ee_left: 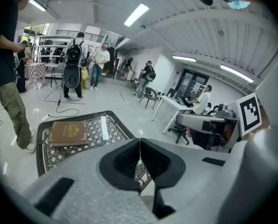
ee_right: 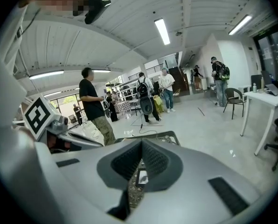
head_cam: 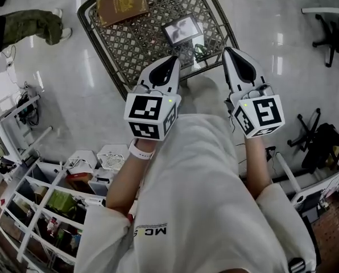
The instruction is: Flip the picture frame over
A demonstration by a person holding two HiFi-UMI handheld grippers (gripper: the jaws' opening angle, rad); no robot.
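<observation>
Your left gripper (head_cam: 170, 61) and right gripper (head_cam: 230, 52) are both closed and empty. They hover over the table's (head_cam: 147, 38) near edge, flanking the picture frame (head_cam: 182, 29) lying flat toward its near right corner — a ready stance for flipping. The book (head_cam: 122, 3) sits clear at the far left corner.

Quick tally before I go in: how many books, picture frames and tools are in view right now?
Books: 1, the brown book
Picture frames: 1, the picture frame, lying flat
Tools: 2, the left tool and the right tool, both shut and holding nothing
Total: 4
</observation>
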